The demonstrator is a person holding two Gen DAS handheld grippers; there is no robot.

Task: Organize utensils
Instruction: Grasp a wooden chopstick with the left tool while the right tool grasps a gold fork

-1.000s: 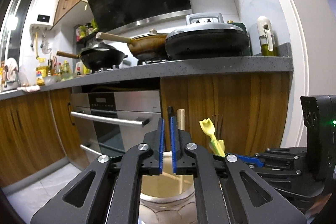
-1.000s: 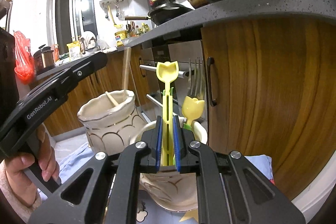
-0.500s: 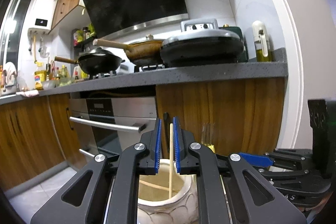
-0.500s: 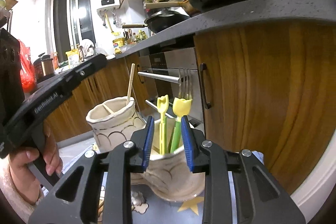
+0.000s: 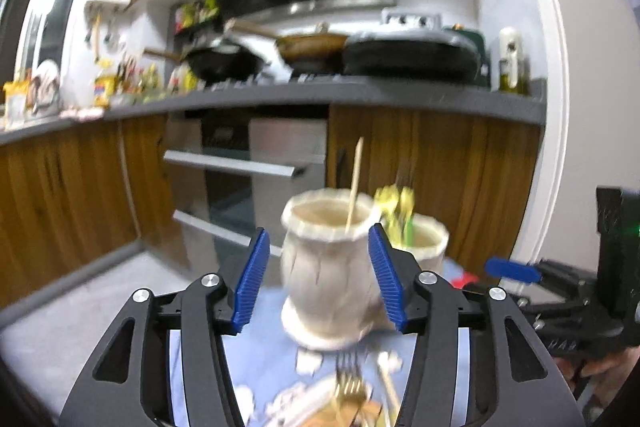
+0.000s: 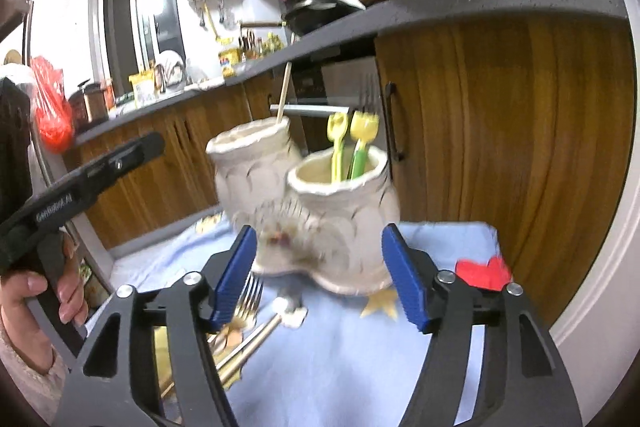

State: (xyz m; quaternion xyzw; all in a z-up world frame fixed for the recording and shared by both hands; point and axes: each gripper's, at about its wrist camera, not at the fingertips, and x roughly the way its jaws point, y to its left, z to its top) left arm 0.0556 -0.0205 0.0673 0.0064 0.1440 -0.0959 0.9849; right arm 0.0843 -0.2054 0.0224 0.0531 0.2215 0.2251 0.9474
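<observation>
Left gripper [image 5: 316, 277] jaws opening, nothing pinched, right gripper [image 6: 320, 277] jaws opening, empty, 2 cream jars touching, left jar [image 6: 250, 171] holds 1 chopstick [image 6: 283, 93], right jar [image 6: 352, 223] 2 yellow-green utensils [image 6: 352, 143], blue-clothed surface [image 6: 340, 355].

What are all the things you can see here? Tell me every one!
Cream ceramic jars: two, touching, on the blue cloth.
Wooden chopstick: one, tan, standing in the left jar.
Yellow-and-green plastic utensils: two, standing in the right jar.
Metal forks: at least one, silver, lying on the cloth near the left pad; blurred.
Blue patterned cloth: one, under the jars.
Black pans: several, on the grey counter.
Left hand-held gripper: black with blue pads, jaws opening, empty.
Right hand-held gripper: same colours, jaws opening, empty.
</observation>
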